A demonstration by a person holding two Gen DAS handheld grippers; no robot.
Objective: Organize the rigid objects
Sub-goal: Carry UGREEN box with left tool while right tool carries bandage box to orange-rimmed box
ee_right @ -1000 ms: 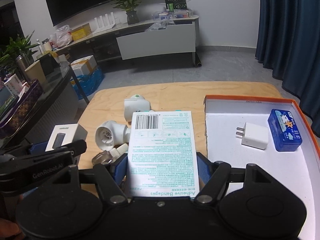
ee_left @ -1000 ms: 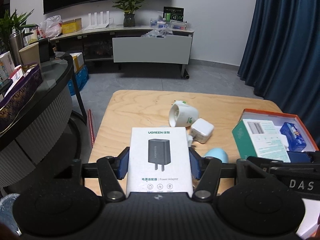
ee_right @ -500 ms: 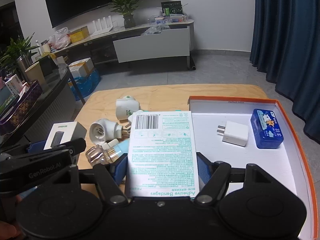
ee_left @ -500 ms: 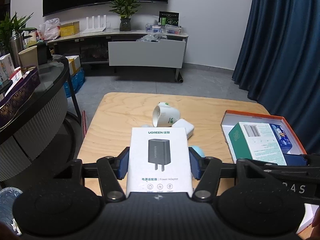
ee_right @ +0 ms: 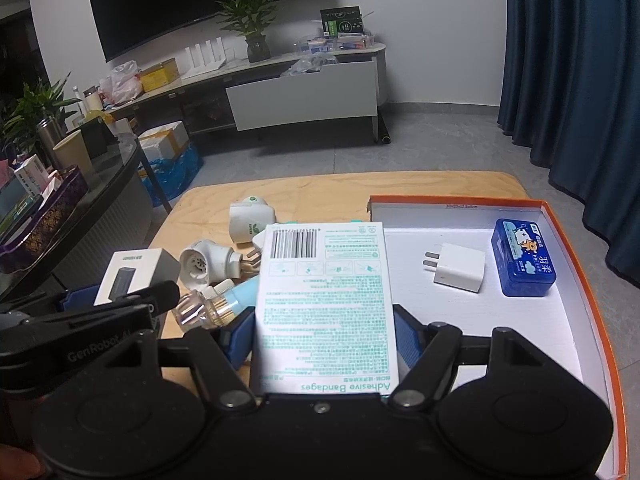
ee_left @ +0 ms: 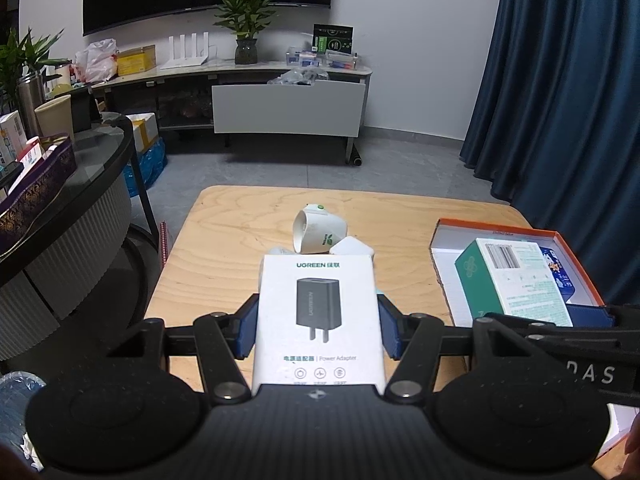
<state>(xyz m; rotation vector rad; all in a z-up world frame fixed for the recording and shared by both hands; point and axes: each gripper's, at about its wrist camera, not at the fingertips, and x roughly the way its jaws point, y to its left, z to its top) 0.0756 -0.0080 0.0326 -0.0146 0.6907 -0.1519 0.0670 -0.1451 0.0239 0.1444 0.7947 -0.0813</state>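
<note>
Tray point(ee_right: 576, 216) nearer (charger point(ee_right: 458, 267) right-view only)

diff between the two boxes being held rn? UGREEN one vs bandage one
The UGREEN adapter box is white with a dark charger picture; the adhesive bandage box shows green print, a barcode and a green side. The adapter box sits in the left gripper over the wooden table; the bandage box sits in the right gripper at the orange-rimmed tray. Both are flat cartons clamped between blue fingers.

Matt white cardboard adapter box point(ee_left: 318, 316) btwn left fingers; printed paperboard bandage box point(ee_right: 326, 304) btwn right fingers. Pale wood-grain table point(ee_left: 240, 232) beyond; smooth glossy white plastic charger point(ee_right: 458, 267) fwd-right.
</note>
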